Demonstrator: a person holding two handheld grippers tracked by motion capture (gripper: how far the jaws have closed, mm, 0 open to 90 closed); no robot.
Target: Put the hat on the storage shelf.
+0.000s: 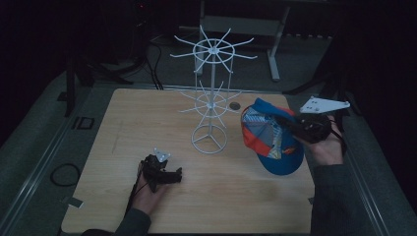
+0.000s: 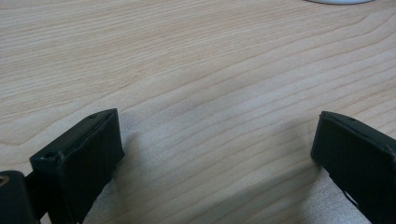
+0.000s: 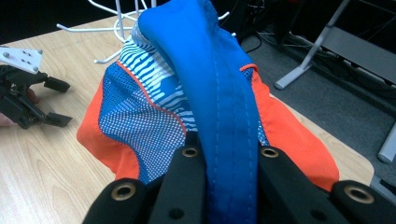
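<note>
A blue and orange cap [image 1: 271,139] with a white-striped panel hangs tilted over the table's right side, its brim low near the edge. My right gripper [image 1: 287,124] is shut on it; in the right gripper view both jaws clamp the blue band of the cap [image 3: 219,93]. My left gripper [image 1: 178,173] rests on the wooden table [image 1: 147,118] at the front left, held by a hand. In the left gripper view the left gripper [image 2: 217,144] stands open, with bare wood between its jaws.
A white wire rack [image 1: 211,88] with two tiers of radiating arms stands on a ring base at the table's middle. A small dark round spot [image 1: 234,105] lies behind it. Grey metal table legs [image 1: 273,54] stand on the floor beyond.
</note>
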